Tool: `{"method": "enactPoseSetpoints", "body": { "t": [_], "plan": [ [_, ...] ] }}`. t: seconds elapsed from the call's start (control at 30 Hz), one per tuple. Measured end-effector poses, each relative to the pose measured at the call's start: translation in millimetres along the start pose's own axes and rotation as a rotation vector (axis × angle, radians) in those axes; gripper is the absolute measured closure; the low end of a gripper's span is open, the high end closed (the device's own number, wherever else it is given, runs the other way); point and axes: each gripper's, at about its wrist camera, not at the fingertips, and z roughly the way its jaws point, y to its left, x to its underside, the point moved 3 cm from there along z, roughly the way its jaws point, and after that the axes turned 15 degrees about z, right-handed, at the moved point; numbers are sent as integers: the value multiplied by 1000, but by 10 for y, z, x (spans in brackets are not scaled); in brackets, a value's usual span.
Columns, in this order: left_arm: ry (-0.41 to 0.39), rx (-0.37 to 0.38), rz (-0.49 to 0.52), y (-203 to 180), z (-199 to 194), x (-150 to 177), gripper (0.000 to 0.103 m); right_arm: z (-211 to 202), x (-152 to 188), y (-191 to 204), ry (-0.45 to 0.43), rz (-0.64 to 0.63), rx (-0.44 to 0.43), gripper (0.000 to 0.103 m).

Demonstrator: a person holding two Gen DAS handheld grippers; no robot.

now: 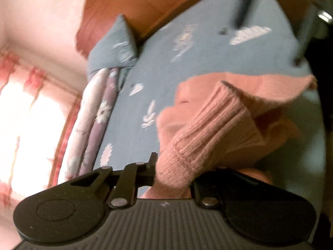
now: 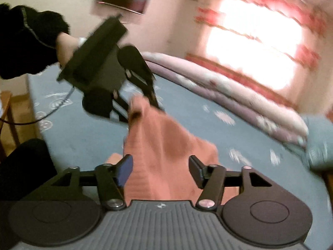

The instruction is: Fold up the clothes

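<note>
Between right gripper (image 2: 160,171) fingers (unpinched): pink sweater (image 2: 166,145)

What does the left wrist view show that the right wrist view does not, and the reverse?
Only the left wrist view: the sweater's ribbed cuff close up, bunched at the left gripper, plus the wooden headboard and a blue pillow.

Only the right wrist view: the right gripper with jaws open and the knit lying between them unpressed, and the person's hand in a black sleeve carrying the other gripper.

Both: the pink sweater, blue patterned bedsheet, folded quilt and bright window.
</note>
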Motion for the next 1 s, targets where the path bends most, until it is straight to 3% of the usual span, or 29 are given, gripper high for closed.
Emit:
{"method": "enactPoseSetpoints", "body": {
  "t": [0.13, 0.27, 0.53, 0.7, 0.77, 1.0],
  "plan": [
    [8, -24, -93, 229, 67, 1, 91, -3, 283, -174, 61, 93, 46, 36],
    [26, -67, -198, 469, 108, 41, 91, 190, 461, -151, 112, 53, 94, 36],
    [-30, -101, -431, 899, 7, 108, 91, 559, 488, -23, 85, 40, 175, 36],
    [-91, -121, -440, 1000, -109, -125, 91, 590, 461, -35, 48, 105, 218, 36],
    [-117, -129, -455, 1061, -117, -220, 91, 559, 458, -64, 38, 159, 237, 30],
    [-175, -159, -495, 1225, -104, -520, 91, 419, 457, -278, -21, 388, 289, 30]
  ]
}}
